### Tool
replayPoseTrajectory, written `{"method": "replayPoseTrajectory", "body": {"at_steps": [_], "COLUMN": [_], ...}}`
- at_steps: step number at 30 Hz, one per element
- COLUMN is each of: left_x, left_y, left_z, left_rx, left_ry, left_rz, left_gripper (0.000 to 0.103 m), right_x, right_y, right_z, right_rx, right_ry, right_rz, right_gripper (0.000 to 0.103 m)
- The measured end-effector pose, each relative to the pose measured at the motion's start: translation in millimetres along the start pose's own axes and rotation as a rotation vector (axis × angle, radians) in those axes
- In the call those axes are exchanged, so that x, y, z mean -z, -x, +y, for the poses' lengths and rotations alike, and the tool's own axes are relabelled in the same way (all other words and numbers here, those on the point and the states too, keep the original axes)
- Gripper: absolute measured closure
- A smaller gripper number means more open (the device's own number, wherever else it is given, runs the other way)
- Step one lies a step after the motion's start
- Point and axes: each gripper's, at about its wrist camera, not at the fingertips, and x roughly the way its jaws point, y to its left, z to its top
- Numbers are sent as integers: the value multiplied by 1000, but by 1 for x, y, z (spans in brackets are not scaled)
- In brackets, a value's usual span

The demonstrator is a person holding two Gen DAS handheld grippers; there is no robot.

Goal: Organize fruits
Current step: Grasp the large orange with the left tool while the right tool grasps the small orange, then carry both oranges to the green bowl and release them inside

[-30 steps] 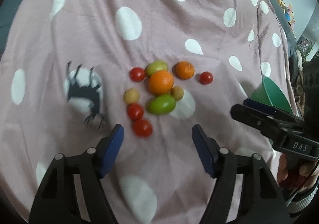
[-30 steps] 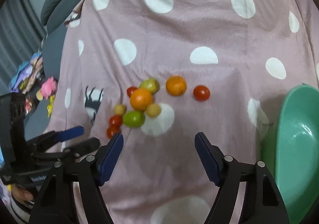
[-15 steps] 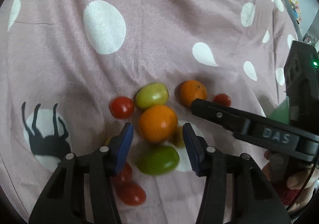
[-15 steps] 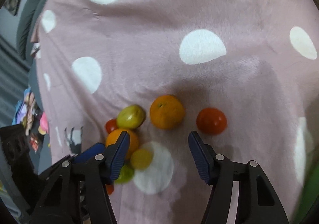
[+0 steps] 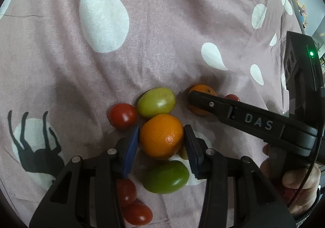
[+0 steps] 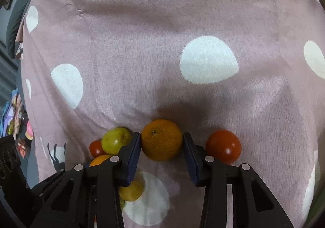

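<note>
A cluster of fruit lies on the pink dotted cloth. My left gripper has the large orange between its blue pads; the jaws are closing and both pads touch its sides. My right gripper is closing likewise on the smaller orange, pads against both sides; in the left wrist view it reaches in from the right over that orange. Around them lie a yellow-green fruit, a darker green fruit, red tomatoes and a small yellow fruit.
Two more red tomatoes lie under the left gripper's left finger. A person's hand holds the right gripper at the lower right. Colourful clutter lies past the cloth's left edge. The cloth stretches bare beyond the fruit.
Both grippers came down and forward onto the fruit cluster, and their jaws narrowed from wide open onto an orange each. The green bowl has dropped out of view.
</note>
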Motion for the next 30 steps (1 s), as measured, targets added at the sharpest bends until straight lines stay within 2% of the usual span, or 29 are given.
{"method": "replayPoseTrajectory", "body": {"at_steps": [5, 12, 17, 22, 26, 30], "left_x": [7, 33, 57, 82, 98, 110], "left_y": [25, 68, 91, 111, 120, 129], "left_z": [2, -4, -12, -22, -30, -41], "left_rx": [-10, -33, -59, -80, -57, -13], "left_ry": [-4, 0, 4, 4, 12, 10], "left_rz": [-33, -58, -78, -95, -91, -89], "left_gripper": [60, 59, 59, 59, 59, 59], "right_x": [12, 22, 54, 69, 97, 118], "right_y": [23, 78, 119, 129, 126, 137], "right_z": [-9, 11, 4, 33, 67, 76], "right_rx": [-39, -84, -108, -123, -128, -106], "right_ry": [-11, 16, 39, 34, 39, 55], "right_rz": [-1, -15, -39, -51, -60, -104], "right_gripper": [60, 60, 60, 60, 60, 60]}}
